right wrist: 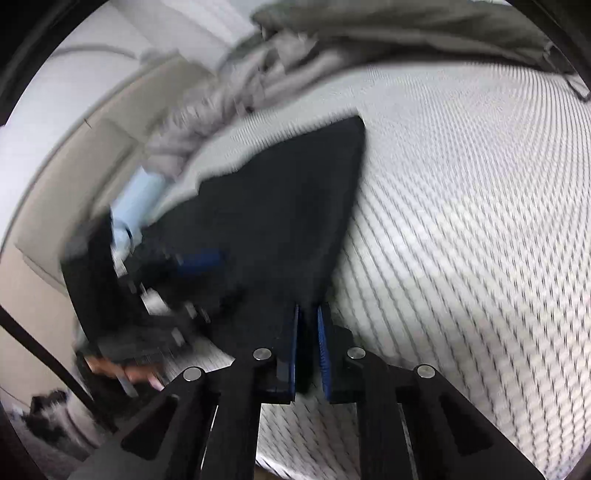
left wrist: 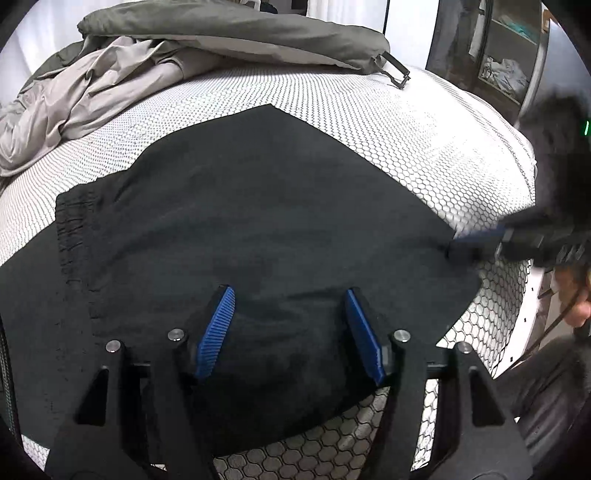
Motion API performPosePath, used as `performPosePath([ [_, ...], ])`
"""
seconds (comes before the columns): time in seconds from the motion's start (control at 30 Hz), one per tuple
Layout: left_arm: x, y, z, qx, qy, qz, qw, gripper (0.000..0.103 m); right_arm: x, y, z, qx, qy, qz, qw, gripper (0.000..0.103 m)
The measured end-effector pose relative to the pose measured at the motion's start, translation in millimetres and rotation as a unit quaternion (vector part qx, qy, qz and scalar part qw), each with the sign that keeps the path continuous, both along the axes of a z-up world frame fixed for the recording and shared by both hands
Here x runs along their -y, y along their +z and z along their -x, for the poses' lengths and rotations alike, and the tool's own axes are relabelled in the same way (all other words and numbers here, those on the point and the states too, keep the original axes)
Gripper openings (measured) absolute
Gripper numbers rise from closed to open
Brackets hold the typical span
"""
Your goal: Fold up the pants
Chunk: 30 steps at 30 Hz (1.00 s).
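Note:
The black pants (left wrist: 258, 206) lie spread on the honeycomb-patterned mattress (left wrist: 424, 155), with the gathered waistband (left wrist: 72, 236) at the left. My left gripper (left wrist: 290, 295) is open just above the near part of the pants, blue pads apart, holding nothing. My right gripper (right wrist: 308, 314) is shut on a fold of the pants (right wrist: 280, 206); the view is motion-blurred. It also shows in the left wrist view (left wrist: 476, 243), pinching the right edge of the pants. The left gripper (right wrist: 199, 258) appears blurred at the left of the right wrist view.
A rumpled grey-beige duvet (left wrist: 110, 81) and an olive cover (left wrist: 229, 33) lie piled at the far side of the mattress. A dark strap buckle (left wrist: 397, 72) lies by it. Shelving (left wrist: 509, 55) stands at the far right. The mattress edge (left wrist: 532, 206) drops off at the right.

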<state>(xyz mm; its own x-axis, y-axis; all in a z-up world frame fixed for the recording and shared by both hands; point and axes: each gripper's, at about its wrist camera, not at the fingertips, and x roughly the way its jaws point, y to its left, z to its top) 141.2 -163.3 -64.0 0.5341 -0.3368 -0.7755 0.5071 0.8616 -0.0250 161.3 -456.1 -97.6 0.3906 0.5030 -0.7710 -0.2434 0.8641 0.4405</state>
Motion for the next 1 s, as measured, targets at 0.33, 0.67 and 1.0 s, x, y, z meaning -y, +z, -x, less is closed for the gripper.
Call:
performPosePath([
  [0.33, 48.1, 4.6, 10.4, -0.010, -0.045, 0.036, 0.9983, 0.061, 5.3, -9.6, -9.5, -0.018, -0.010, -0.095, 0.995, 0.029],
  [0.67, 48.8, -4.9, 18.2, -0.010, -0.064, 0.016, 0.9977, 0.074, -2.8, -10.1, 5.3, -0.014, 0.005, -0.030, 0.999, 0.005],
  [1.0, 62.3, 9.8, 7.6, -0.015, -0.020, 0.044, 0.9987, 0.074, 13.6, 16.9, -32.4, 0.019, -0.047, -0.093, 0.994, 0.029],
])
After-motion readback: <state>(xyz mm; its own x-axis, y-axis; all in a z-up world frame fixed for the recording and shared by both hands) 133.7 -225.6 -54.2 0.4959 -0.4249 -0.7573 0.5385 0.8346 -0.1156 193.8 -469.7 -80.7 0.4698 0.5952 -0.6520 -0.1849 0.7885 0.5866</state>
